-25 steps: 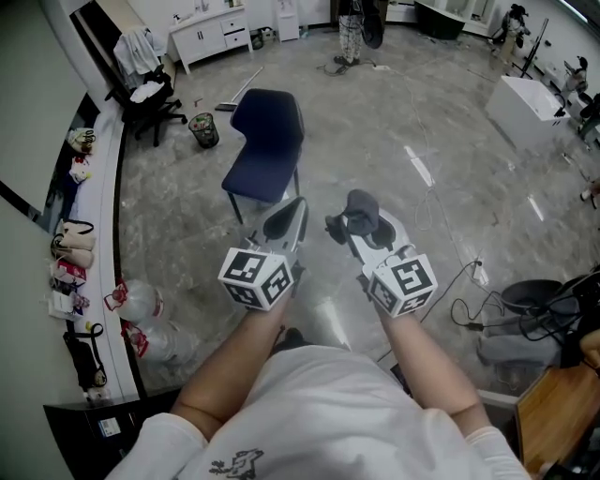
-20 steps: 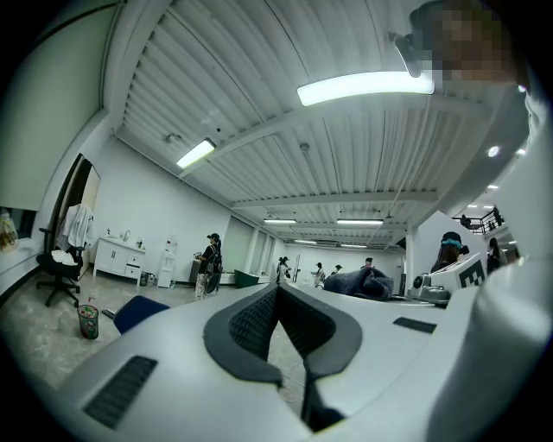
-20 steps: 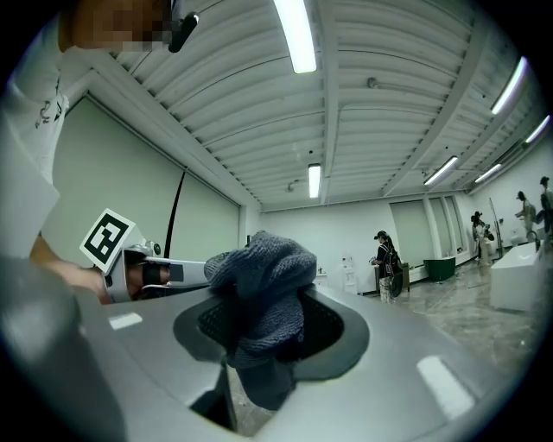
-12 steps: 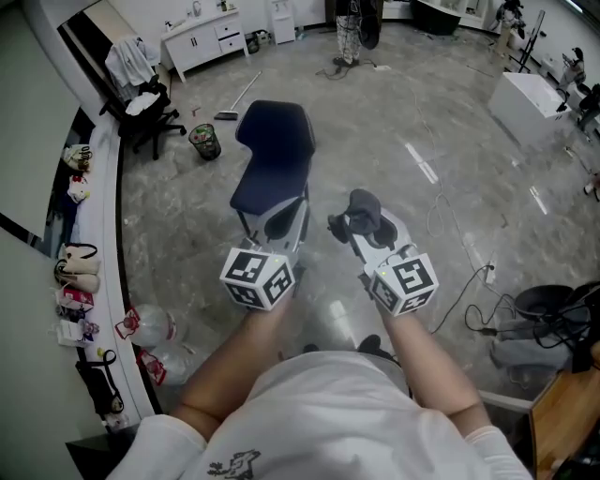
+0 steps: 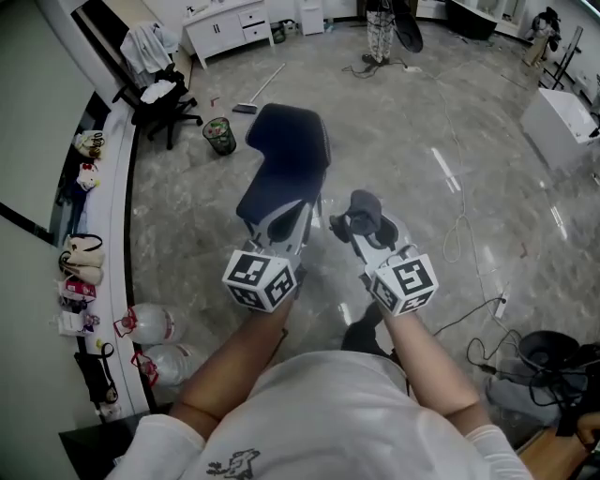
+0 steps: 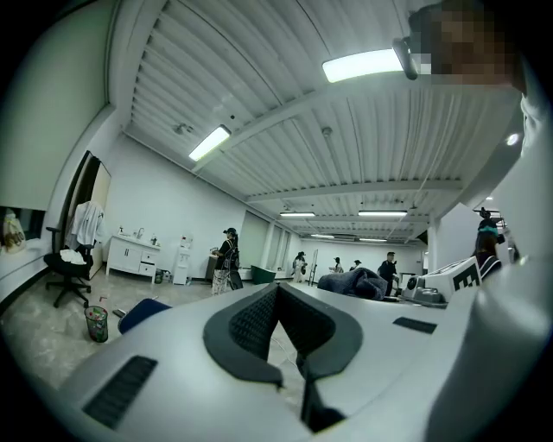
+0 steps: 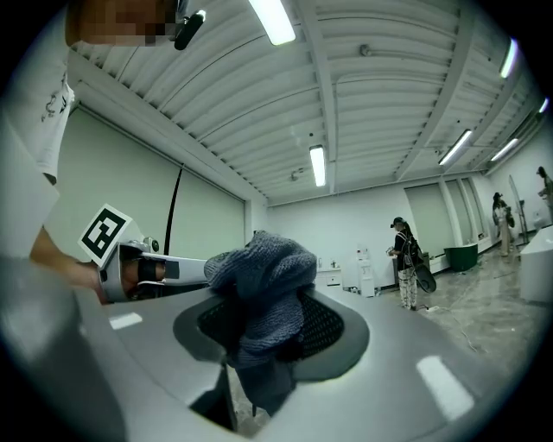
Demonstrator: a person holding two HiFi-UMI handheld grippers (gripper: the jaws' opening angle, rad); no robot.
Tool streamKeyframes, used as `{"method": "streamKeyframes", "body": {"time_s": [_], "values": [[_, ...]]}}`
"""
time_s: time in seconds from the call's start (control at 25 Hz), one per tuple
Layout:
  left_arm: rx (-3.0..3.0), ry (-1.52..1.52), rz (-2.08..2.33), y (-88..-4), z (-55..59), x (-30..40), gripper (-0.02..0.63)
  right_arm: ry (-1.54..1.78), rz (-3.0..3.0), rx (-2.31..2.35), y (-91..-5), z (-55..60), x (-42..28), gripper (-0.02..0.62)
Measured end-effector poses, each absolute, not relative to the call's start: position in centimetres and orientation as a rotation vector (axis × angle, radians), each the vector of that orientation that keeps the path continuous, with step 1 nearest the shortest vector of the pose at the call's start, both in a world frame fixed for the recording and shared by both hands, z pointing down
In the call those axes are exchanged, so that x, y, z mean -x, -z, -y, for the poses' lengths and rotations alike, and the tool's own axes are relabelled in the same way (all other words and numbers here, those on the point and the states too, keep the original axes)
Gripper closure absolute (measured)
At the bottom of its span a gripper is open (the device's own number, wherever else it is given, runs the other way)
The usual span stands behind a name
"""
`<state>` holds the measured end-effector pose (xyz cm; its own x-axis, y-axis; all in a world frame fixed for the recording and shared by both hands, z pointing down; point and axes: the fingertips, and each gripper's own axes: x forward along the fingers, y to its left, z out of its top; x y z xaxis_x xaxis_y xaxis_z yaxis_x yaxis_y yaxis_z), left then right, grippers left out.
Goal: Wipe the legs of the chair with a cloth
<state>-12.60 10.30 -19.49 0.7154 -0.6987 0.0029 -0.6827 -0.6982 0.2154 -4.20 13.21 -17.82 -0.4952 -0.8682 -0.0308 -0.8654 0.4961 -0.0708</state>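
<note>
We find the floor open on both sides of the chair, with a cable trailing on its right and a bin standing off to its left.

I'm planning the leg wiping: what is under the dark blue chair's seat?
On the dark blue chair, seat and left gripper cover most of the legs; only grey marbled floor shows around.

Grey marbled floor, glossy; curved ledge left; white cabinet at far wall; black office chair near mesh bin; cables right; ribbed ceiling, strip lights
</note>
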Motion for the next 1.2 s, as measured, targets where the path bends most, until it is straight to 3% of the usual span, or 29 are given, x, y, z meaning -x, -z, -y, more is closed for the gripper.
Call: {"method": "streamKeyframes", "body": {"time_s": [0.4, 0.72, 0.96, 1.2], "values": [[-2.679, 0.165, 1.256, 16.0, 8.2, 1.6, 0.6, -0.006, -2.858, 1.316, 14.6, 6.4, -4.9, 0.456], [-2.642, 0.155, 1.356, 9.5, 22.4, 2.3, 0.6, 0.037, -2.932, 1.257, 7.1, 21.3, -4.0, 0.456], [-2.656, 0.145, 1.331, -2.6, 30.5, 3.6, 0.6, 0.053, -2.898, 1.303, -5.3, 28.9, -2.4, 0.454], [-2.666, 0.11, 1.343, -21.2, 35.5, 3.0, 0.6, 0.073, -2.903, 1.309, -25.8, 34.1, -2.6, 0.454]]}}
